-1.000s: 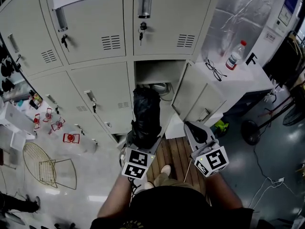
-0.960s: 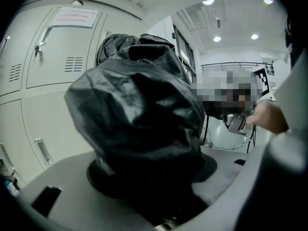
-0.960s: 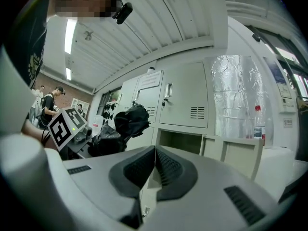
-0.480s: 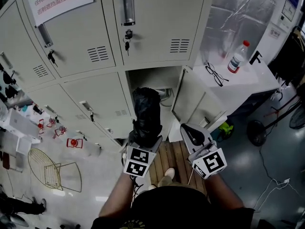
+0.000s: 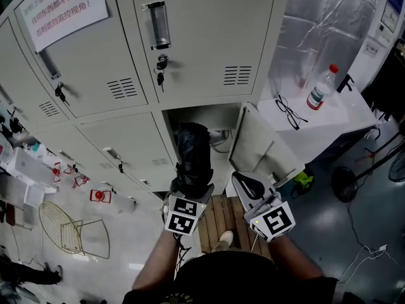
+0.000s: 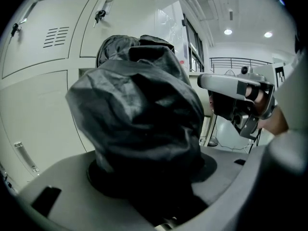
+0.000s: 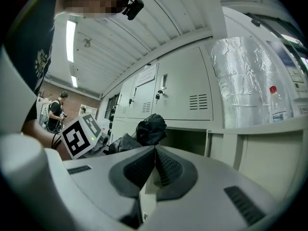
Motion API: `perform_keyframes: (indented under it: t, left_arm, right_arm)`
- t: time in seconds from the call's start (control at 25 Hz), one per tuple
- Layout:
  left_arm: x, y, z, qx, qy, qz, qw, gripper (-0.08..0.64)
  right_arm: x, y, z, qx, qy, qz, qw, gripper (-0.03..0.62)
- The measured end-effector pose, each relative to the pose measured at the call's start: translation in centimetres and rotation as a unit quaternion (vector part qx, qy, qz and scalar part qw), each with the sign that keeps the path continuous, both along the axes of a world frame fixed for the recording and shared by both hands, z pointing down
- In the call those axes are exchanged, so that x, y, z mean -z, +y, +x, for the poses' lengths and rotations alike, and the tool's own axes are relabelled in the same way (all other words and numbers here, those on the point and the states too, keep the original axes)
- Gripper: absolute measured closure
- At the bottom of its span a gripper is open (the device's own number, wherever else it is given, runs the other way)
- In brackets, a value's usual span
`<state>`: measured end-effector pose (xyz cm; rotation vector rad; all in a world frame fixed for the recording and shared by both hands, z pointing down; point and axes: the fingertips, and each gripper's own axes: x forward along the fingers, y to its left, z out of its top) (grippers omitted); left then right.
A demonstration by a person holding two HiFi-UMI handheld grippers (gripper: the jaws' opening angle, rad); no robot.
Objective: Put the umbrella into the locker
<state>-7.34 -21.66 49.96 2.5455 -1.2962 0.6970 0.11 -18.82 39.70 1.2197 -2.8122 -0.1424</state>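
Observation:
A folded black umbrella (image 5: 192, 154) stands up out of my left gripper (image 5: 190, 187), whose jaws are shut on its lower end; in the left gripper view the umbrella (image 6: 139, 109) fills the middle. Its tip points at the open locker compartment (image 5: 202, 120) in the lower row, just in front of the opening. The locker door (image 5: 257, 145) hangs open to the right. My right gripper (image 5: 248, 185) is beside the left one, near the door's lower edge, jaws shut with nothing between the pads (image 7: 155, 166).
Grey lockers (image 5: 190, 37) cover the wall, keys hanging in several locks. A white counter (image 5: 335, 106) at right carries a water bottle (image 5: 321, 87) and glasses (image 5: 288, 113). Wire racks (image 5: 69, 230) lie on the floor at left. A wooden pallet (image 5: 221, 217) lies underfoot.
Both grippers and the umbrella have come nearer to the lockers; the open compartment now sits closer to the umbrella's tip. The grip on the umbrella is unchanged.

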Motion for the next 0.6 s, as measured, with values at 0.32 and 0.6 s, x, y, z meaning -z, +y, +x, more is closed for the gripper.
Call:
perform_keyframes:
  t: [0.32,0.6]
  left_arm:
    - [-1.2,-2.9,0.1,0.012,-0.008,-0.011,0.9998,0.261]
    - [-1.9,-5.2,0.1,0.026,-0.012,-0.013,0.9995,0.261]
  right_arm:
    - [-0.3,-2.8,-0.5,0.022,0.000,-0.003,1.000,0.565]
    - [-0.2,-4.8,-0.6,0.041,0.003,0.004,0.999,0.565]
